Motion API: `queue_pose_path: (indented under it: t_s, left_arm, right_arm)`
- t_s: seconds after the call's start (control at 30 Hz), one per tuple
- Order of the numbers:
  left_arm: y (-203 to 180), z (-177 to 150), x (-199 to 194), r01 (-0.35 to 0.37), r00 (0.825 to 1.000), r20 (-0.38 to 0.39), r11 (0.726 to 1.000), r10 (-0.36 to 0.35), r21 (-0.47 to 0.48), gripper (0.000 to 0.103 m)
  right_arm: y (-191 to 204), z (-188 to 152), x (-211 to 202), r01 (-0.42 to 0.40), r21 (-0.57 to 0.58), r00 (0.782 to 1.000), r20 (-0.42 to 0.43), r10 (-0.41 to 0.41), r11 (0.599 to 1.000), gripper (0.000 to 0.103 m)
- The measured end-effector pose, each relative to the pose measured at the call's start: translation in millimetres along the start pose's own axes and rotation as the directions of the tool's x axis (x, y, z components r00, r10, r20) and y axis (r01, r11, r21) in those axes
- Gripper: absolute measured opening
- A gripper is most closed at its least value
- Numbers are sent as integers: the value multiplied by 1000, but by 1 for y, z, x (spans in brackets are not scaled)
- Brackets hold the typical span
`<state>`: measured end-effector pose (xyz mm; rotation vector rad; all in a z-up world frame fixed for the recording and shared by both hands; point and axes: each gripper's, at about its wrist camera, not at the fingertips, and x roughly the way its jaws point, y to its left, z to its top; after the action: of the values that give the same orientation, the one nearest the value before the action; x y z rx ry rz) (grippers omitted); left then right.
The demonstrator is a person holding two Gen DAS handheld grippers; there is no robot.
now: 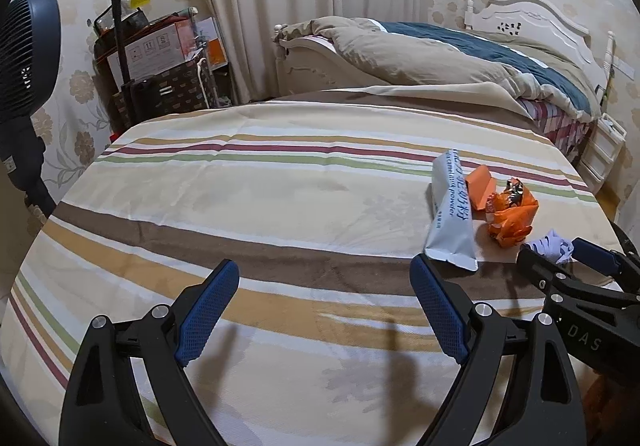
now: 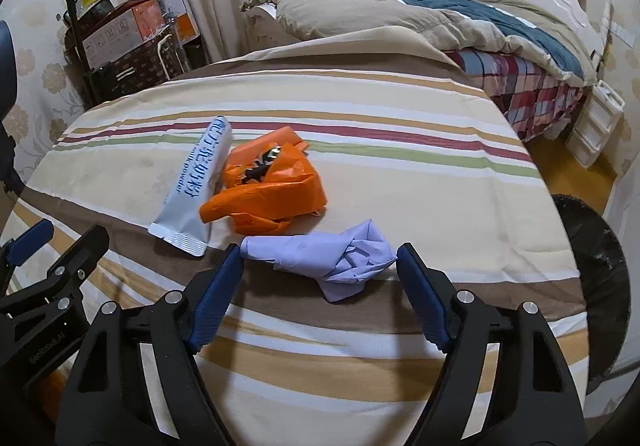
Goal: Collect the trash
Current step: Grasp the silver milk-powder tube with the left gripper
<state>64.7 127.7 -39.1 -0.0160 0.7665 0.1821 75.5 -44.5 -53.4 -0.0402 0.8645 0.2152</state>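
Blue-padded jaws of the right gripper (image 2: 319, 256) are seen spread apart in the right wrist view, with a crumpled lilac paper (image 2: 340, 260) lying between the fingertips. The left pad's tip is shown at, or just short of, the paper's pointed end — contact cannot be confirmed — while the right pad stands just clear of it. No grip on the paper is shown.

Beyond the paper, a crumpled orange wrapper (image 2: 268, 186) is shown resting on the striped cloth (image 2: 400, 150), with a silver sachet (image 2: 196, 190) printed in blue lying just beside it on the left and touching it. All three pieces of trash are grouped near one another on the cloth-covered surface.

The left gripper (image 1: 324, 270) is seen from its own camera with jaws spread wide and nothing between them — only bare striped cloth lies below. The sachet's lower end sits just beyond its right fingertip.

At the far right of the right wrist view, a dark round bin (image 2: 592, 266) is partly visible beside the surface. A bed (image 2: 440, 18) with rumpled bedding is shown behind.
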Motion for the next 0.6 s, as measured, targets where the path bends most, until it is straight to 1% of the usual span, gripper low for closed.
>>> queue_pose_path:
  t_s: [0.13,0.4,0.6]
  left_arm:
    - [-10,2,1,21,1000,-2,1000,-21,16,87]
    - [-29,10,9,61,998,-13,997,-61,51,87]
    - [-42,19,20,77,997,-33,995,-75,65,87]
  right_arm:
    - [-13,1,-1,28,11,1000,6,-28,1000,76]
    - [-60,7,0,99,66,995,5,-100,993,76]
    - [-82,14,7,101,90,995,-5,-101,991,76]
